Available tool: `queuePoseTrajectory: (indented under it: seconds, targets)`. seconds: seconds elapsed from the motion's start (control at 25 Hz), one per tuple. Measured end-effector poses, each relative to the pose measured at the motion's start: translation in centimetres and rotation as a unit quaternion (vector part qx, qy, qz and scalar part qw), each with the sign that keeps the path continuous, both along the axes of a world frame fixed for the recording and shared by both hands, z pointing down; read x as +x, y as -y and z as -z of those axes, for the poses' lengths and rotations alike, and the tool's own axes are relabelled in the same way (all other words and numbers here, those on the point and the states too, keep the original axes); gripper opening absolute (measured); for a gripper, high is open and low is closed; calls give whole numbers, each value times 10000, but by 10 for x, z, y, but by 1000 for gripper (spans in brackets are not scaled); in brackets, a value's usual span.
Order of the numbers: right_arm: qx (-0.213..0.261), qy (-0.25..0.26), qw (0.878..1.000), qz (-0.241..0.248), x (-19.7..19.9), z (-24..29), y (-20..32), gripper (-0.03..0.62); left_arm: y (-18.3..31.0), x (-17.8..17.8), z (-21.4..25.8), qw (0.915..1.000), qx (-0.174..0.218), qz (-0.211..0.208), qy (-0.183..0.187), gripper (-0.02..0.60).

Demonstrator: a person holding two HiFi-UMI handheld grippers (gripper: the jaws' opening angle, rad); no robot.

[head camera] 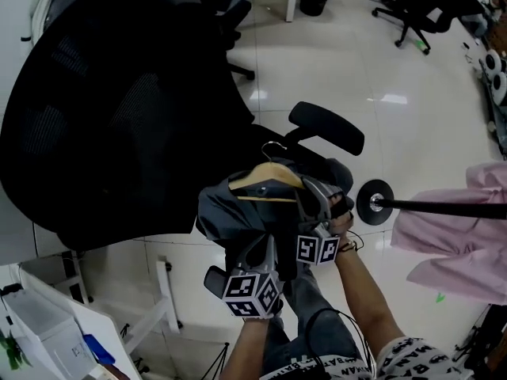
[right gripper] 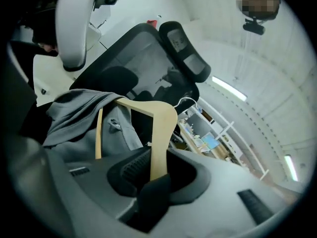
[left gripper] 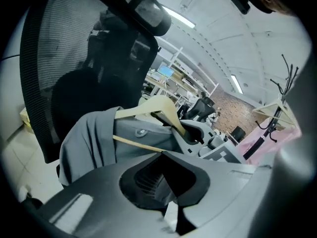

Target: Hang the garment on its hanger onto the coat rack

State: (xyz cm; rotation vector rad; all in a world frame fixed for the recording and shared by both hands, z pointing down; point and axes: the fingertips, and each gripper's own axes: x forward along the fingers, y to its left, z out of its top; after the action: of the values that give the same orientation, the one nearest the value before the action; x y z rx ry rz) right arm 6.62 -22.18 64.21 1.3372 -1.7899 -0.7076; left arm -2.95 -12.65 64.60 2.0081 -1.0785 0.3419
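Observation:
A grey garment (head camera: pixel 226 212) hangs on a wooden hanger (head camera: pixel 265 179) with a metal hook, held up in front of a black office chair. My right gripper (head camera: pixel 318 208) is shut on the hanger's right shoulder; in the right gripper view the wooden arm (right gripper: pixel 159 133) runs straight down between the jaws (right gripper: pixel 156 175). My left gripper (head camera: pixel 265 252) sits just below the garment. Its jaws (left gripper: pixel 166 182) look shut, with no cloth showing between them. The coat rack's black pole (head camera: pixel 444 207) and round base (head camera: pixel 374 202) are to the right.
A large black mesh office chair (head camera: pixel 103 109) fills the left, its armrest (head camera: pixel 326 127) just behind the hanger. A pink garment (head camera: pixel 463 240) hangs by the rack pole at the right edge. More chairs (head camera: pixel 412 6) stand on the glossy tiled floor at the back.

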Motion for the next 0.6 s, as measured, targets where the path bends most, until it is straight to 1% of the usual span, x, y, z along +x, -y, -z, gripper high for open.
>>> queuePoseTrajectory:
  seconds: [0.2, 0.36, 0.44, 0.6]
  targets:
    - [732, -114, 9959, -524, 17, 93, -20, 112, -13, 7, 51, 9978, 402, -505, -122, -15]
    - [1222, -164, 9893, -784, 12, 174, -35, 112, -27, -7, 104, 9945, 843, -607, -103, -15]
    - [1493, -239, 9832, -1024, 22, 218, -48, 112, -33, -1, 132, 9903, 1111, -813, -181, -15]
    - [1982, -576, 9629, -1740, 59, 310, -84, 112, -46, 28, 185, 9751, 1548, -1472, -595, -15]
